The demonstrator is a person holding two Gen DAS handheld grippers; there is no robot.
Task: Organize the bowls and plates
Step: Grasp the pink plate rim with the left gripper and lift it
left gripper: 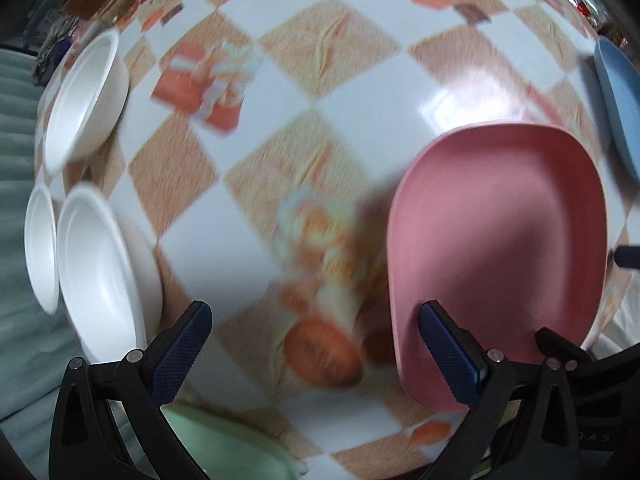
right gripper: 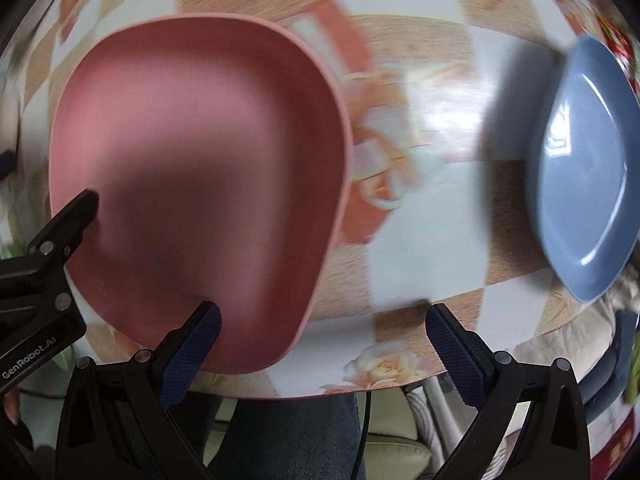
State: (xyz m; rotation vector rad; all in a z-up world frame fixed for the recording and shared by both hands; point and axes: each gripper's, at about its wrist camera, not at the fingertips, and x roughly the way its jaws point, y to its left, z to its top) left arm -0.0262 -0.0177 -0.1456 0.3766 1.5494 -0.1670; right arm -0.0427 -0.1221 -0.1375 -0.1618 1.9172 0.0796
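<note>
My left gripper (left gripper: 316,344) spread open beside the pink plate (left gripper: 500,248) on the checkered worktop (left gripper: 360,92), my right gripper (right gripper: 324,344) likewise open, blue plate (right gripper: 580,168) right, white bowls (left gripper: 100,264) left.

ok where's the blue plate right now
The blue plate lies at the table's right edge in the right wrist view, apart from the pink plate to its left.

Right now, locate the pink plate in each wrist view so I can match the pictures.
Left wrist view: pink plate at lower right, its near edge behind the right finger of the open left claw.
Right wrist view: pink plate fills the left half.
Shared landmark: blue plate, right of it in both.
</note>
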